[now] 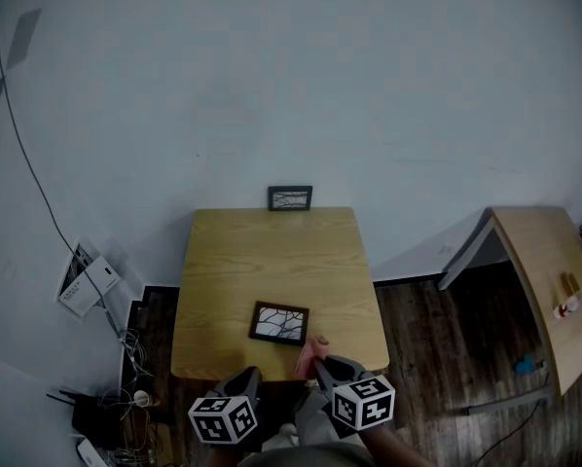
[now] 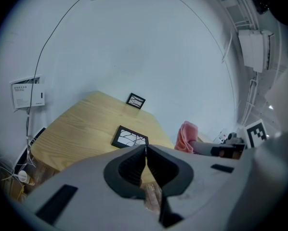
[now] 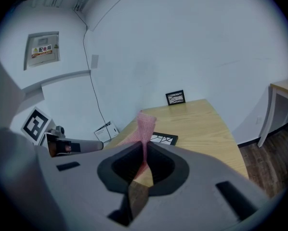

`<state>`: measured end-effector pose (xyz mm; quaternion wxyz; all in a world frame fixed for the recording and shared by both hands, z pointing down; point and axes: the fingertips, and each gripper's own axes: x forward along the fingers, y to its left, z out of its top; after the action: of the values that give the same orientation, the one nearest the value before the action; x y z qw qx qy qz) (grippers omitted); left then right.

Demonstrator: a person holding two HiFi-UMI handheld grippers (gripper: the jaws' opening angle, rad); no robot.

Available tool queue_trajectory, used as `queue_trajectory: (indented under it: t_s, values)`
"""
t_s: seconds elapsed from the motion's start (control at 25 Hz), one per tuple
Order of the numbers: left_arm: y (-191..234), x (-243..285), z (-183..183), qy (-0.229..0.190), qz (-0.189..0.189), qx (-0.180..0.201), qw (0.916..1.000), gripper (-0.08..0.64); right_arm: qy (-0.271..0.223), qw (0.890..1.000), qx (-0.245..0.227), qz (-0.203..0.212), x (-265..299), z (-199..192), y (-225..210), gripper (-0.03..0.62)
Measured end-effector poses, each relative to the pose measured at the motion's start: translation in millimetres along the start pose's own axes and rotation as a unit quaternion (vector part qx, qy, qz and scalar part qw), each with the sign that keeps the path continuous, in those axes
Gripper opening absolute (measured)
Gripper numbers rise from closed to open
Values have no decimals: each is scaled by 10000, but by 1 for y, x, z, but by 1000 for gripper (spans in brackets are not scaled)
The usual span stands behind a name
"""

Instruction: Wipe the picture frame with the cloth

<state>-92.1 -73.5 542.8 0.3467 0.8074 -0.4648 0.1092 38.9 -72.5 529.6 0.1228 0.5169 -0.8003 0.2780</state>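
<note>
The picture frame (image 1: 279, 323) lies flat on the desk (image 1: 272, 251), near its near edge and slightly right of centre. A second frame (image 1: 290, 198) stands at the far edge against the wall. The right tongs (image 1: 322, 363) pinch the pink cloth (image 1: 309, 355) by one bunched end. In the right gripper view the fabric rises out of the pressed jaws as a narrow tuft. The left tongs (image 1: 247, 373) are pressed together with nothing between them. Both tongs hover just beyond the near edge of the desk, close to the flat frame.

The wipe itself has probably not begun, since the cloth hangs clear of the glass. To do it well, the right tongs should bring the free end of the cloth down so it drapes flat on the frame, rather than poking with the tuft. The stroke should then drag across the glass with light pressure. The frame looks light and may slide, so the left tongs could steady one corner or edge while the strokes run away from it.
</note>
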Motion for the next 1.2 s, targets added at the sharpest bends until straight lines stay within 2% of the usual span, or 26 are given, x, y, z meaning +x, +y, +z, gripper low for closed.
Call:
queue_trajectory:
  t_s: [0.6,1.2]
  values:
    - [-5,-1,5,-70,-47,30,10000,9,-127,9995,-268,112,-10,10,7,15]
    - [-8,-2,7,-117,-76,-13,9999,9,-235,9991,-290,192,-11,16,11,15]
